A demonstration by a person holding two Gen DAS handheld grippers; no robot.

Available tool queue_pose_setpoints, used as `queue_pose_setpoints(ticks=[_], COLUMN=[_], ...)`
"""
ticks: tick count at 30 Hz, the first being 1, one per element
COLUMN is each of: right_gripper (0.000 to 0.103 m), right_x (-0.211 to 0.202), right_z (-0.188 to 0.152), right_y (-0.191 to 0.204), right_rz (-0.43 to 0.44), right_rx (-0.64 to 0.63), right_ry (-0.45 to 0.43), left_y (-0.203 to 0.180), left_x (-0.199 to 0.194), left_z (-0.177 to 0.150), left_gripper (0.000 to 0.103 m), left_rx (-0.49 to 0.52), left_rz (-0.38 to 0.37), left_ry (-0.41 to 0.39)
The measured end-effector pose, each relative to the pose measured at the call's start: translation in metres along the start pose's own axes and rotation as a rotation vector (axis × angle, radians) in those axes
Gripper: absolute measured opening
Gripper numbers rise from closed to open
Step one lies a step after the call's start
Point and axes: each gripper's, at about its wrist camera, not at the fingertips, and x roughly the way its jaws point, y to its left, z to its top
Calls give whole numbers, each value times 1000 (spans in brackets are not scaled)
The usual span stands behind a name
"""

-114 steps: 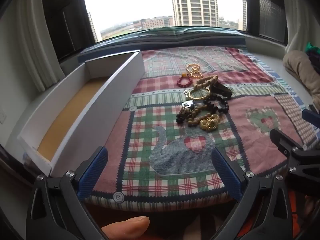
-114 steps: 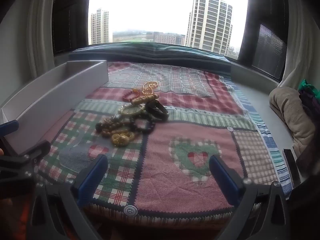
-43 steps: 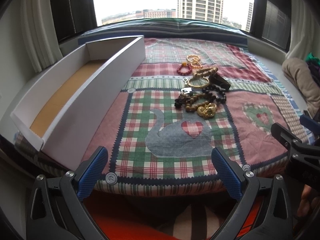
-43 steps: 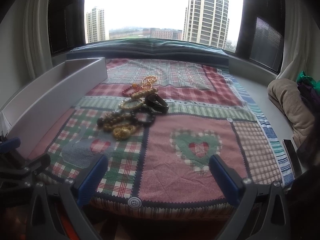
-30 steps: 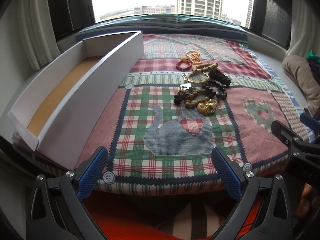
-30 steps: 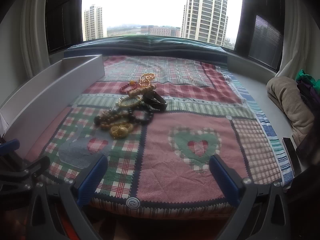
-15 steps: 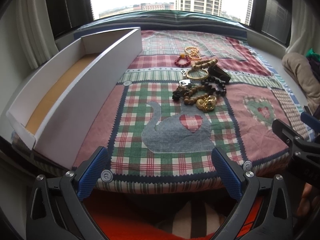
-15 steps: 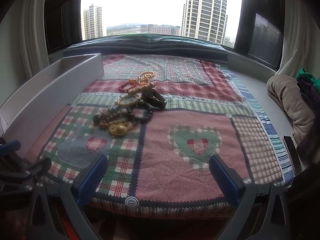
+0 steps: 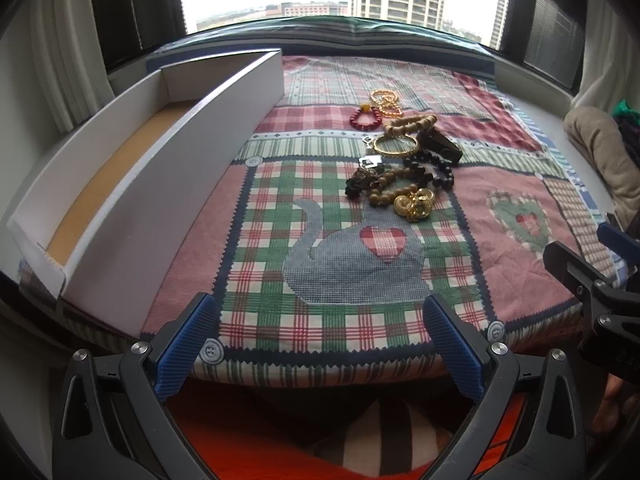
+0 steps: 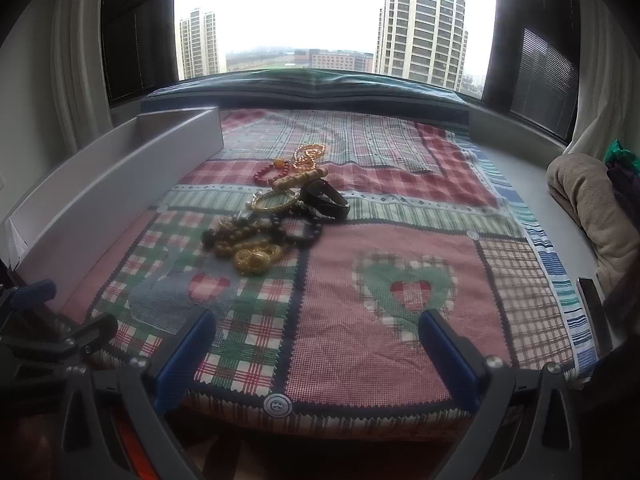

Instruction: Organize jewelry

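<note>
Patchwork quilt (image 9: 360, 272) fills more of both views than moments ago; near hem now under grippers, so both have advanced toward work area.
White tray (image 9: 152, 184) along quilt's left edge, interior bare.
Jewelry pile (image 9: 400, 168) mid-quilt, untouched: beaded bracelets, gold bangle (image 9: 396, 145), black band (image 10: 324, 199).
Left gripper (image 9: 320, 344) and right gripper (image 10: 316, 354) spread wide, holding nothing.
Sorting not started; approach under way.

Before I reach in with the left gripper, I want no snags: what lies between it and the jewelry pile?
Only bare quilt with its stitched grey swan lies between the left gripper and the jewelry pile, seen in the left wrist view.
</note>
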Motion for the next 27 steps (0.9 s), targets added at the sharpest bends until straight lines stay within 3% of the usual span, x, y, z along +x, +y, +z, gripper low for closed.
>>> queue_pose_setpoints(ticks=[5, 12, 18, 20, 24, 25, 27], right_gripper=[103, 103, 103, 103, 103, 103, 103], right_x=[1, 3, 6, 9, 8, 8, 8], right_z=[-1, -2, -7, -9, -12, -13, -15], right_y=[-5, -17, -22, -25, -28, -28, -28], right_rz=[28, 101, 95, 99, 100, 97, 92], right_rx=[18, 92, 101, 112, 121, 120, 117], right_ry=[10, 23, 37, 51, 58, 57, 60], left_y=[5, 13, -11, -14, -16, -16, -17], left_x=[7, 51, 92, 106, 136, 141, 149], left_z=[14, 44, 65, 75, 86, 87, 86], left_gripper=[103, 102, 101, 84, 68, 58, 29], left_rx=[1, -20, 111, 129, 149, 151, 155], left_rz=[-12, -173, -214, -224, -240, -249, -293], left_ry=[-10, 79, 70, 55, 66, 73, 96])
